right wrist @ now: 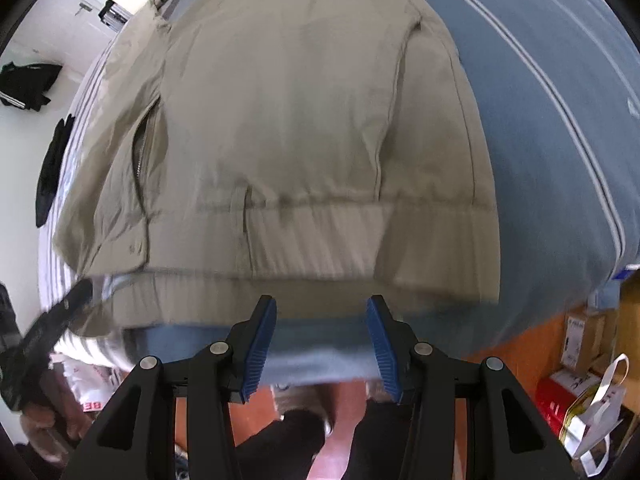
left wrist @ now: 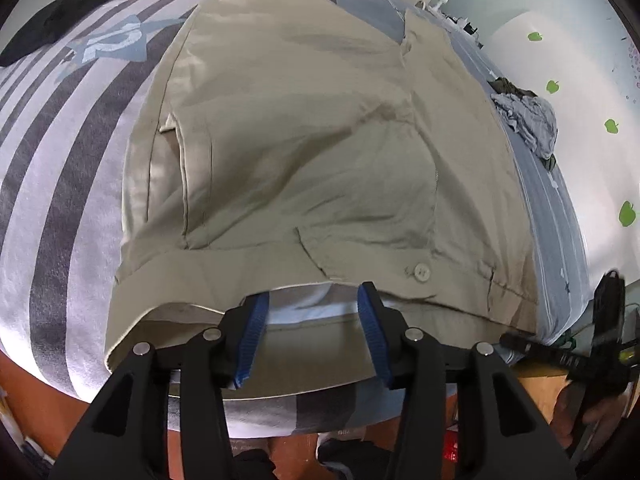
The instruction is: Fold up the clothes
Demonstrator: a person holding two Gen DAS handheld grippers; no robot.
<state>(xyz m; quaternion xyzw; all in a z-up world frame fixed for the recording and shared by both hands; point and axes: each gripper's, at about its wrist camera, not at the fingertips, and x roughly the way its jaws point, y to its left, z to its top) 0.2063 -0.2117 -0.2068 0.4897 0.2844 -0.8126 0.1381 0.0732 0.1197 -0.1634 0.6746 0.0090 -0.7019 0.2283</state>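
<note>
The beige trousers [left wrist: 304, 152] lay flat on the striped bed [left wrist: 60, 184], and the left gripper [left wrist: 312, 334] and right gripper [right wrist: 322, 340] hung above the waistband, jaws spread, holding nothing.

A bed [left wrist: 60, 184] covered by a grey-and-white striped sheet [left wrist: 36, 152] on one side and a blue sheet [right wrist: 540, 128] with pale stripes on the other. A black garment [left wrist: 60, 12] lies near the bed's far left corner. A crumpled heap of grey-blue clothes [left wrist: 528, 116] sits at its right edge, against a white wall with green apple stickers [left wrist: 611, 125]. Beyond the near edge, on the orange floor [right wrist: 516, 356], stand a white bag [right wrist: 600, 408] and cardboard boxes [right wrist: 580, 336].
</note>
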